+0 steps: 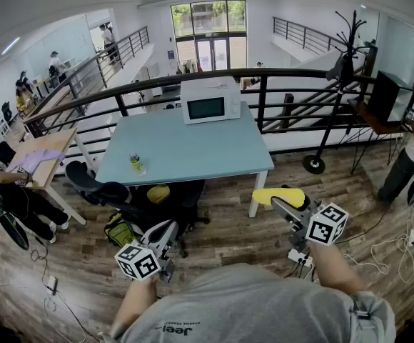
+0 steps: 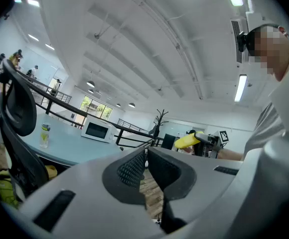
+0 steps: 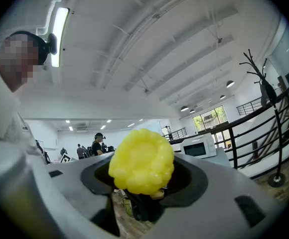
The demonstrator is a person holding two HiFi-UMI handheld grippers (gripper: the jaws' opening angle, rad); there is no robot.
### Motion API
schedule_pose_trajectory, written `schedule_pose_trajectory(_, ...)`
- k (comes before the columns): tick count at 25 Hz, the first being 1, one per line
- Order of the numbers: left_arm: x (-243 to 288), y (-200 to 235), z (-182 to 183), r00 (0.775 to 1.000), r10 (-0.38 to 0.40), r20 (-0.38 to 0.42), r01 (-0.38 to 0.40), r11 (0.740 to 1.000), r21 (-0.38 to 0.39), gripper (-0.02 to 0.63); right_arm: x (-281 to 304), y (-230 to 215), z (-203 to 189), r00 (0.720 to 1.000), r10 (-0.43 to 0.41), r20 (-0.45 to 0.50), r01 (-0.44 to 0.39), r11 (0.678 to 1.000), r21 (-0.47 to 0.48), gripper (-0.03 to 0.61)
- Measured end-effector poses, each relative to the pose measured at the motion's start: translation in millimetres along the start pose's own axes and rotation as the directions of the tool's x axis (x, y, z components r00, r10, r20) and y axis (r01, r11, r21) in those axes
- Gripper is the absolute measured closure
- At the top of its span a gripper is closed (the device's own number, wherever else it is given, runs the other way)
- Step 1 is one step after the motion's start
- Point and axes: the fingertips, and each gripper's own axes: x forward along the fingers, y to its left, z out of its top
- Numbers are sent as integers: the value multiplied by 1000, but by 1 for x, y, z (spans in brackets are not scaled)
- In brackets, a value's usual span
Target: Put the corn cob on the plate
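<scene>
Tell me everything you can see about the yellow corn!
The corn cob is bright yellow with rows of bumpy kernels. It looks like smooth plastic, so it may be a toy. The right claw grips one end, and the rest sticks out level in front with its rounded tip free. It is up in the air above the wooden floor, near a corner of the blue table, and touches only the claw.

Head view looks down; level gripper views face the shared microwave (image 1: 210, 104).
</scene>
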Motion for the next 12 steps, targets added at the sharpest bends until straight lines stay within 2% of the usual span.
schedule_pose_trajectory(12, 10, -2, -4, 1000, 6, -13, -6, 1000, 3, 581, -1, -11, 0, 1000, 13, 6, -13, 1000, 11, 322)
